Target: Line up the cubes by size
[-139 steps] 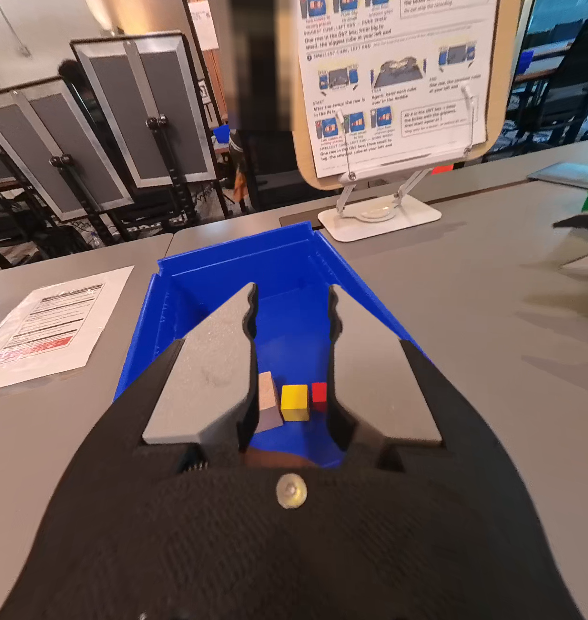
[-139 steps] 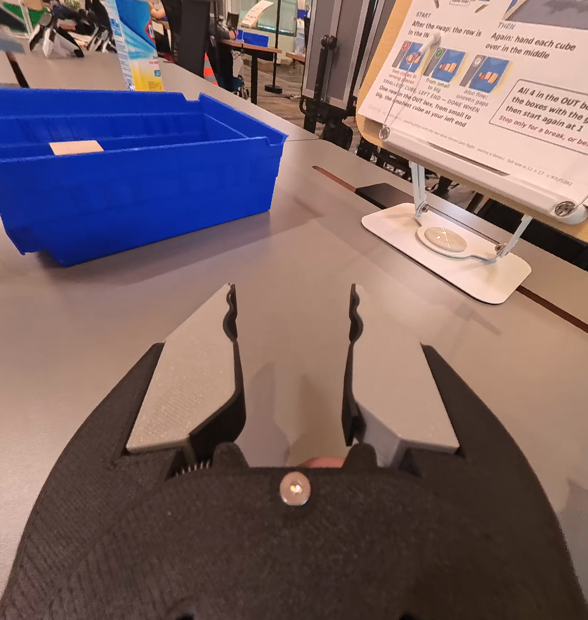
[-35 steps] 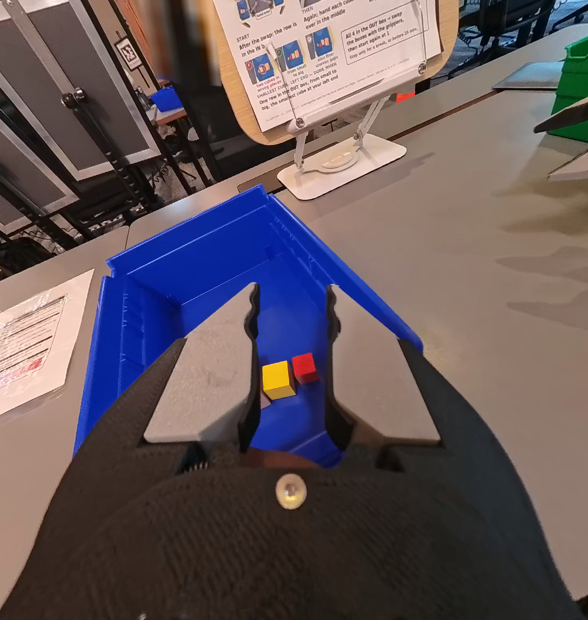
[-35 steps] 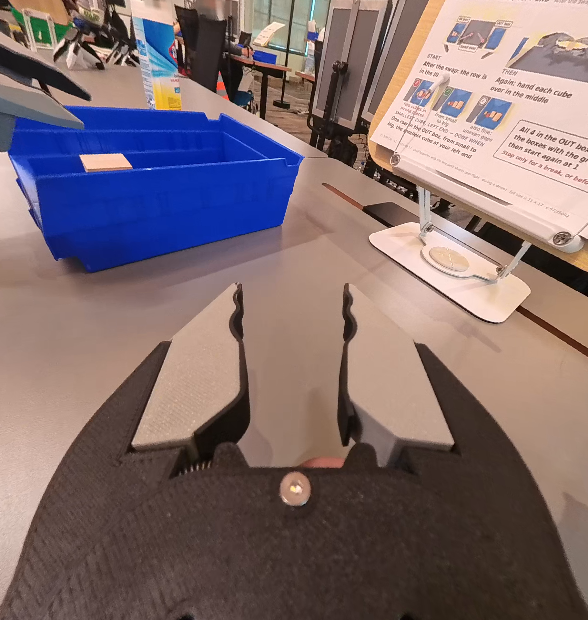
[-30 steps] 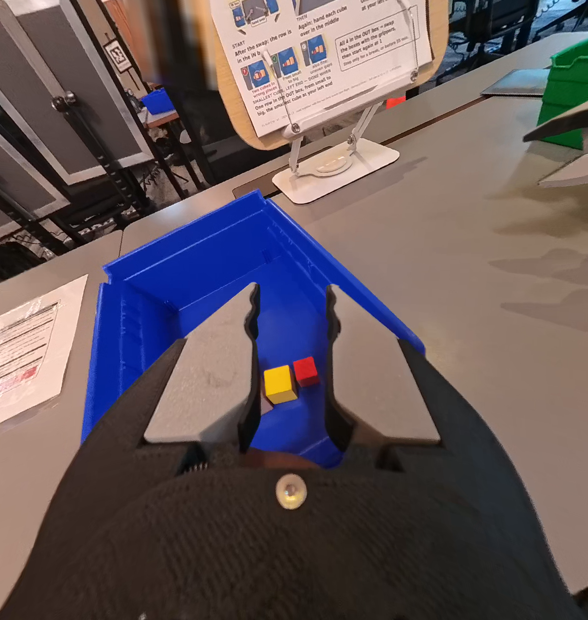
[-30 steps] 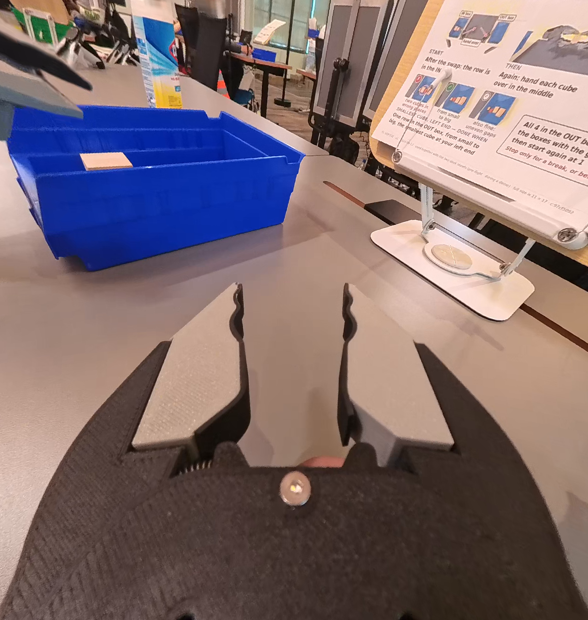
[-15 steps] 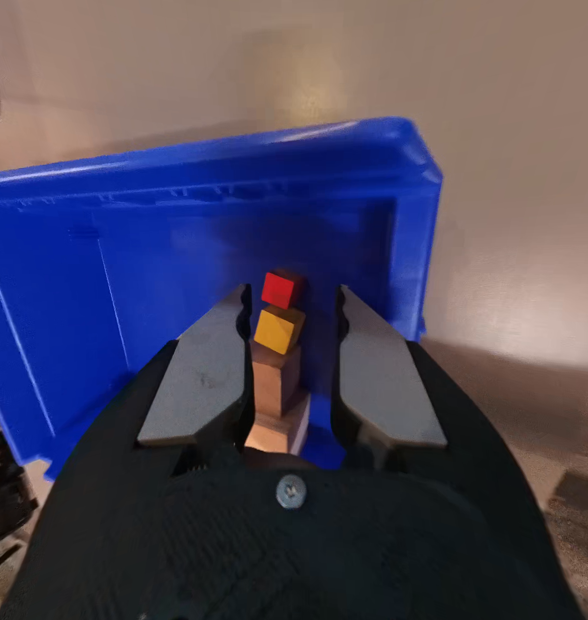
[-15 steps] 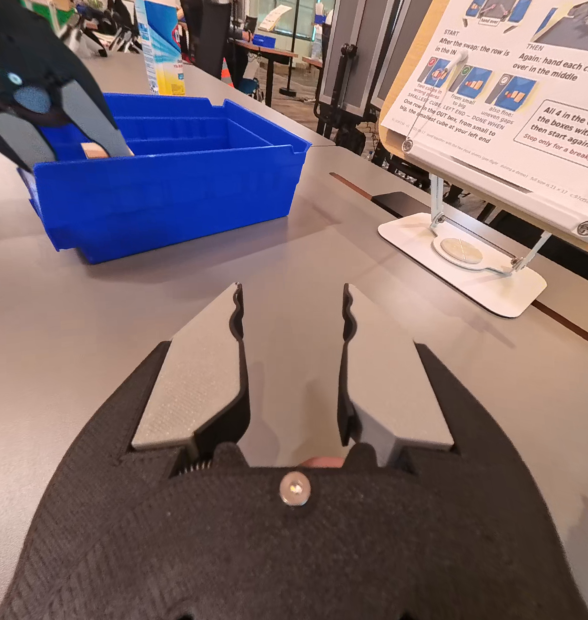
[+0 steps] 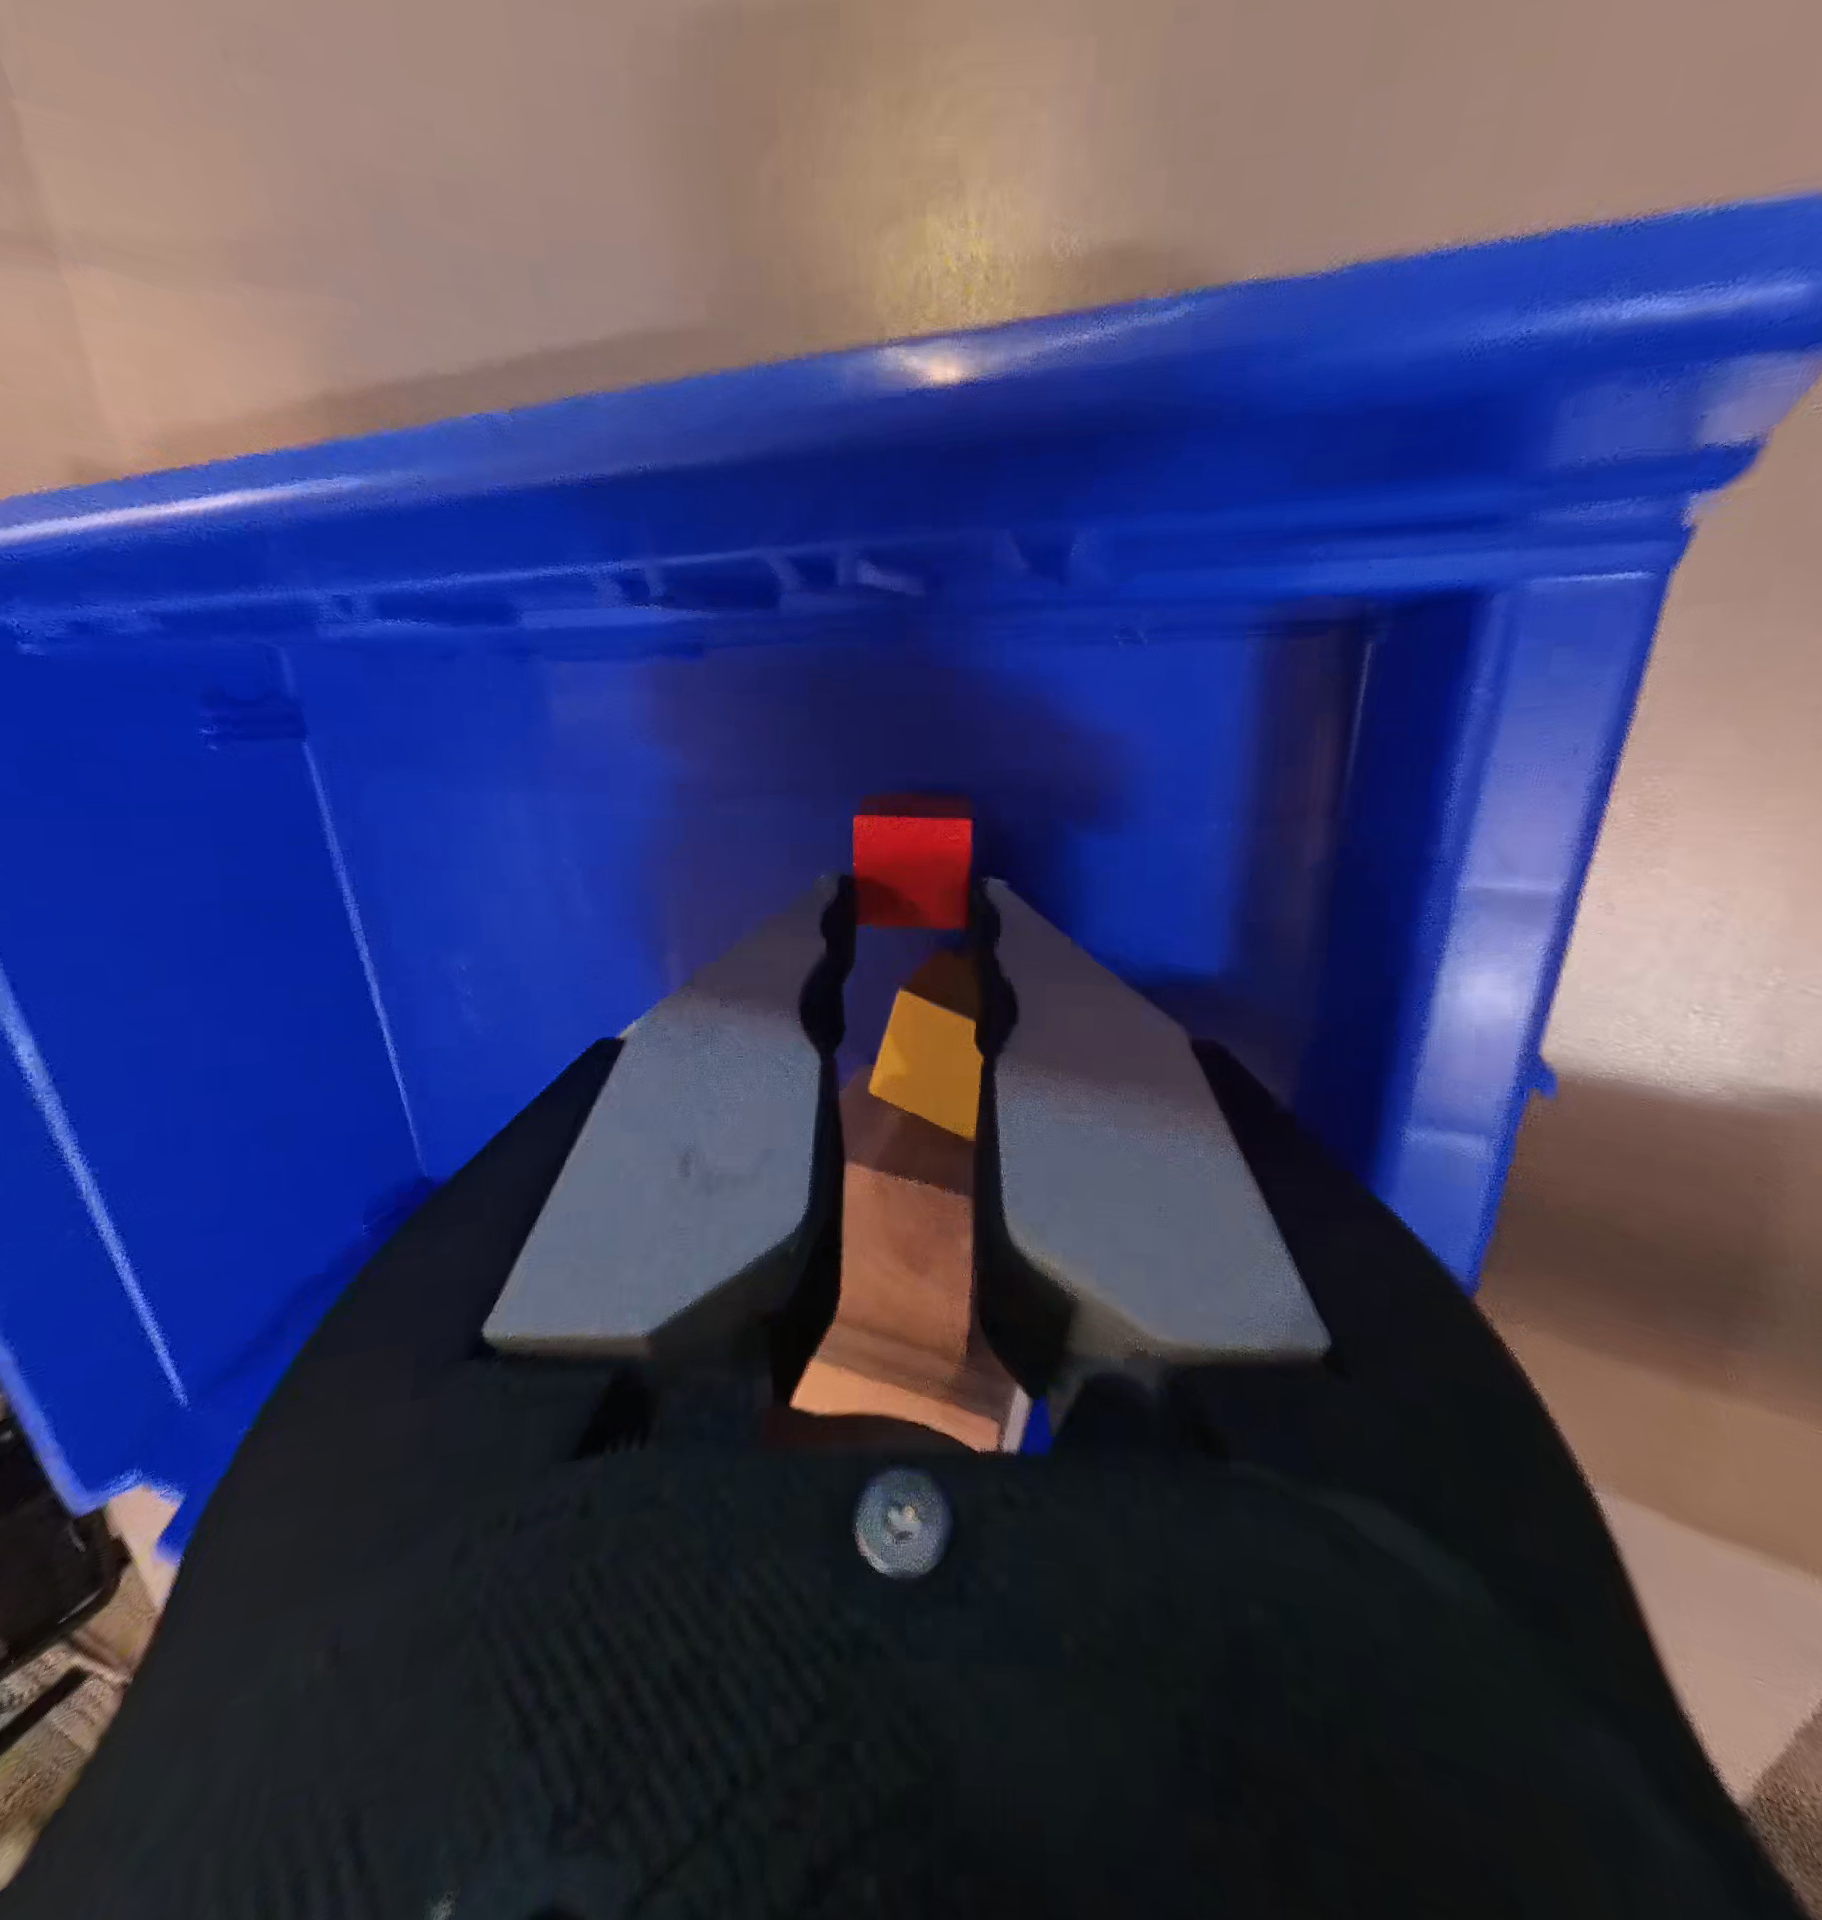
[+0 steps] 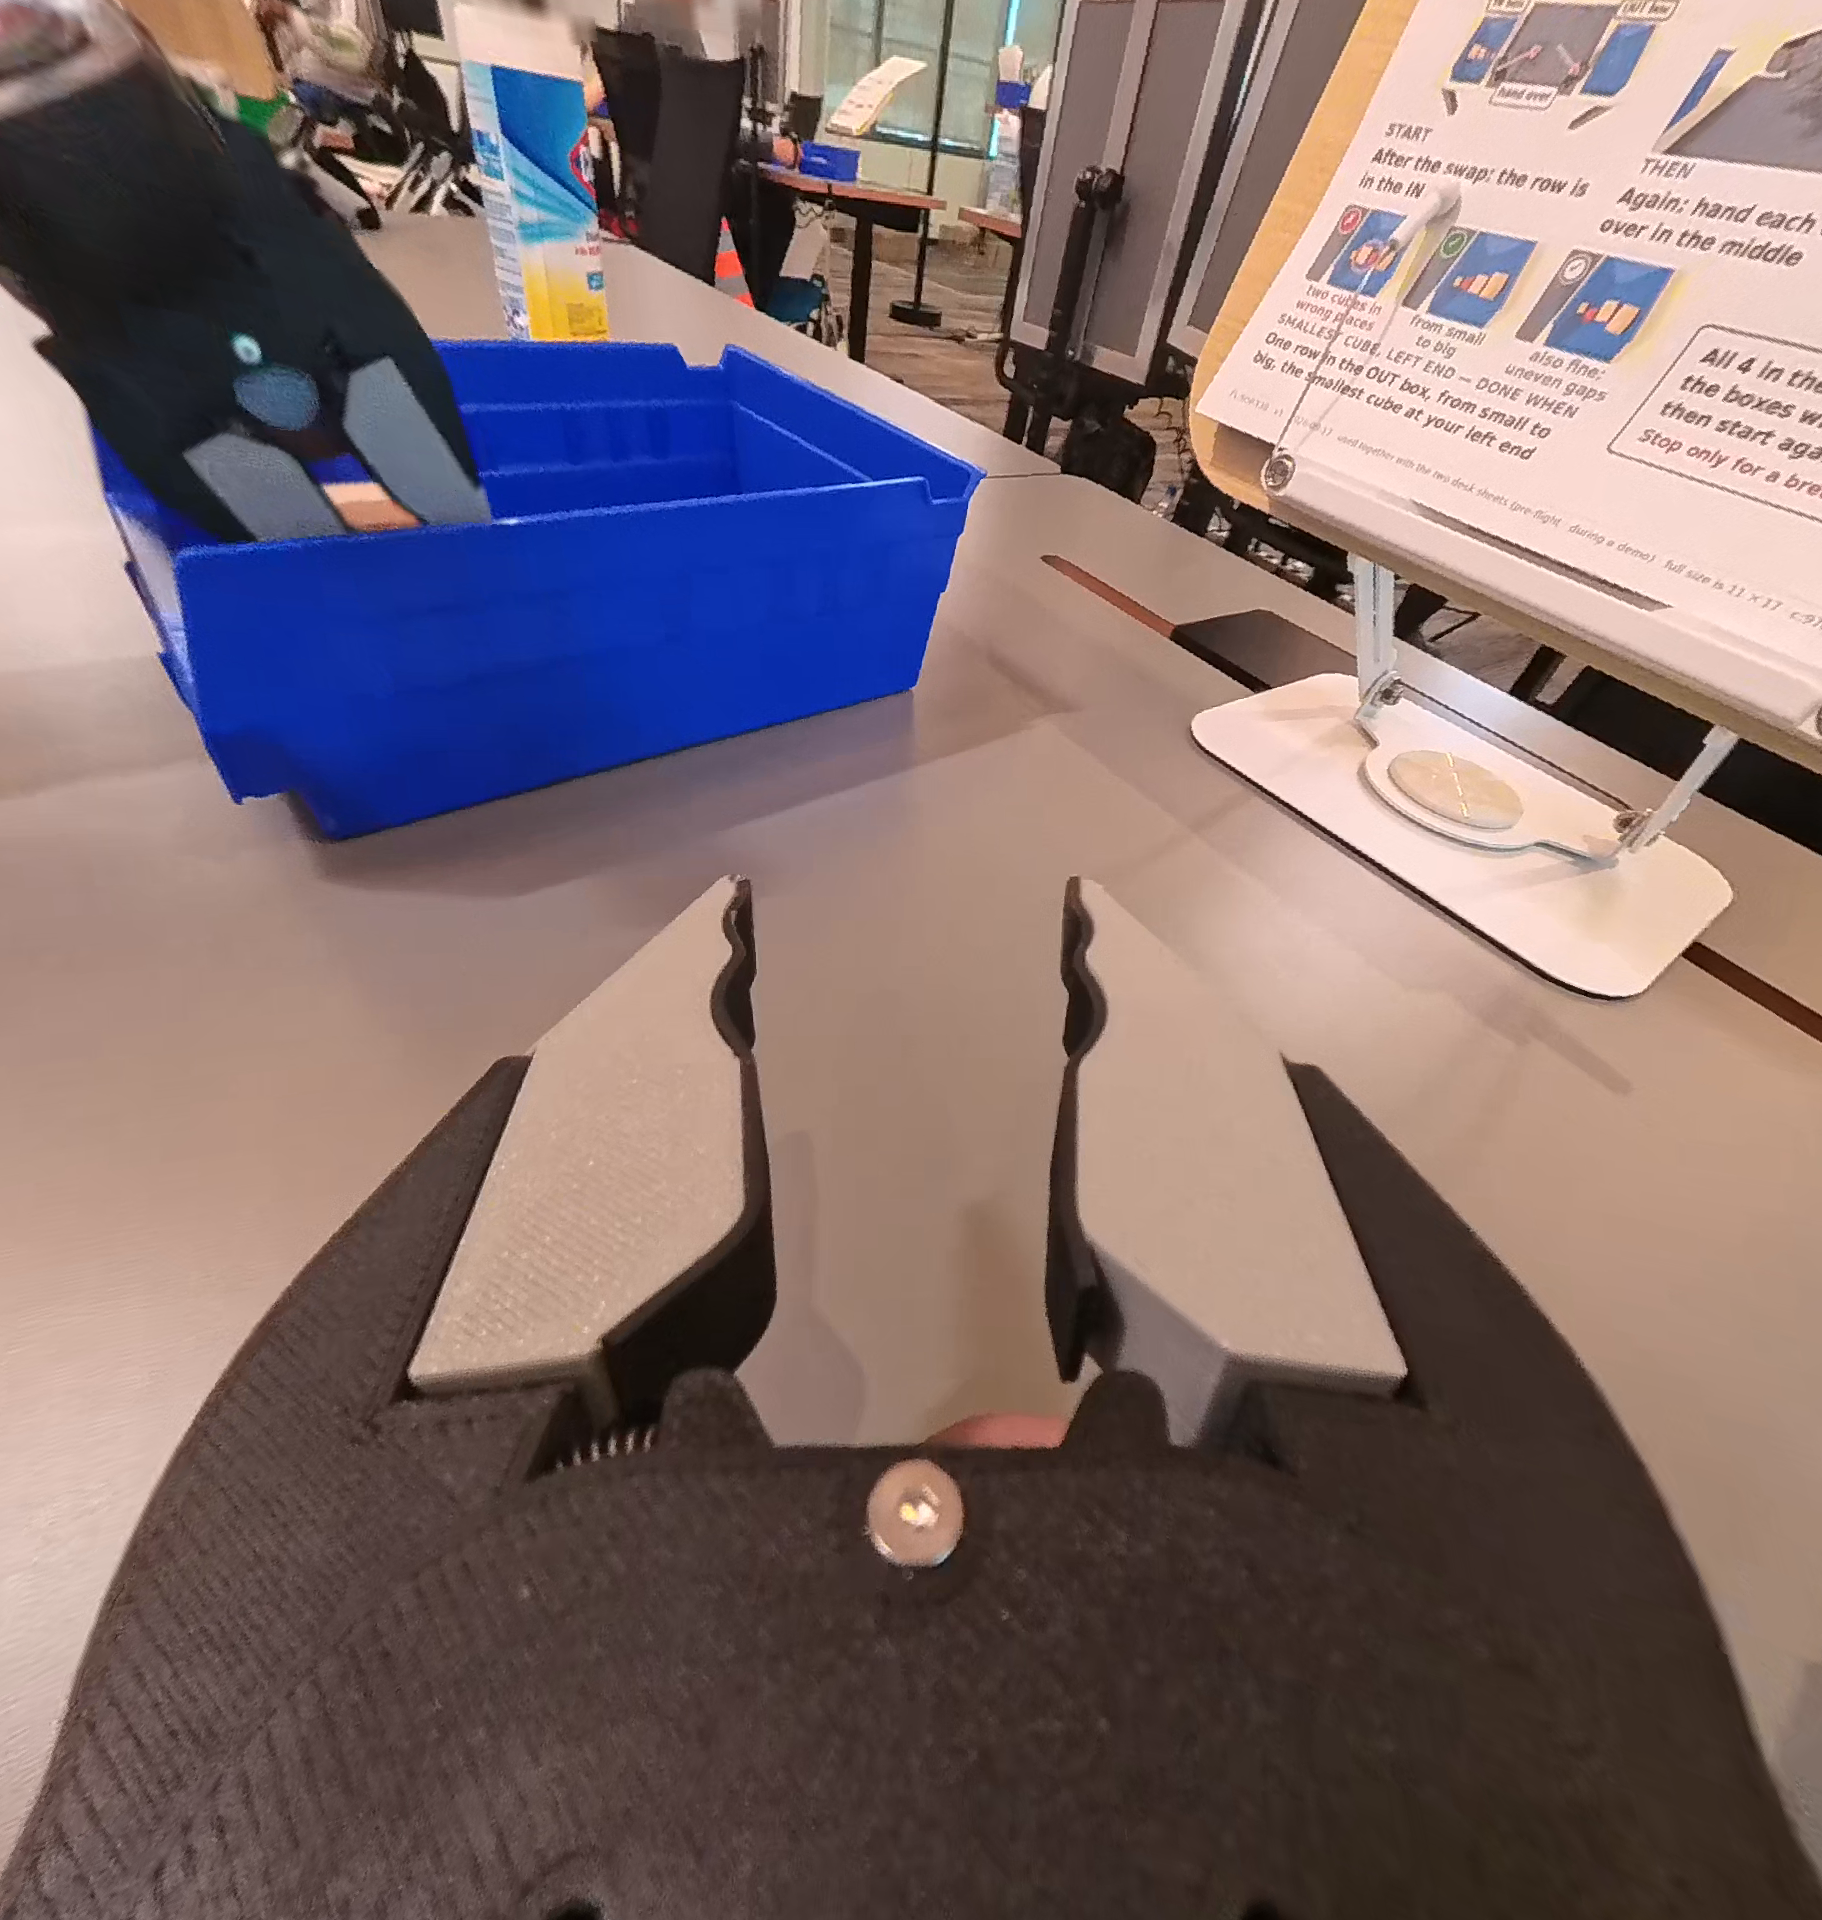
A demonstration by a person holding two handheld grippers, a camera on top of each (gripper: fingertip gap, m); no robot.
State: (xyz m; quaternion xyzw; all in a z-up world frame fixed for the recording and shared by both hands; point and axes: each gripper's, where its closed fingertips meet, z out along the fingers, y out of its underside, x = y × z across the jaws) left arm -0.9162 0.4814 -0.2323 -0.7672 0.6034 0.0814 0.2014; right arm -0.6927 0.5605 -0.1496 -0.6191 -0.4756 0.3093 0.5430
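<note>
In the left wrist view, a row of cubes lies in the blue bin [image 9: 678, 499]: a small red cube [image 9: 912, 883] farthest, then a yellow cube [image 9: 928, 1060], then two wooden cubes [image 9: 902, 1247] nearest me. My left gripper [image 9: 912, 904] points down into the bin, its fingertips closed against the sides of the red cube. In the right wrist view, the left gripper [image 10: 335, 488] dips into the near end of the bin [image 10: 574, 623]. My right gripper [image 10: 907, 894] is open and empty, low over the grey table [image 10: 263, 1039].
A white stand [image 10: 1458, 831] holding an instruction sheet [image 10: 1509, 312] is on the table to the right. A blue-and-yellow canister [image 10: 533, 208] stands behind the bin. Chairs and panels fill the background.
My left gripper tipped down into the bin, moved over the cube row, and its jaws narrowed onto the red cube. The right gripper barely moved.
</note>
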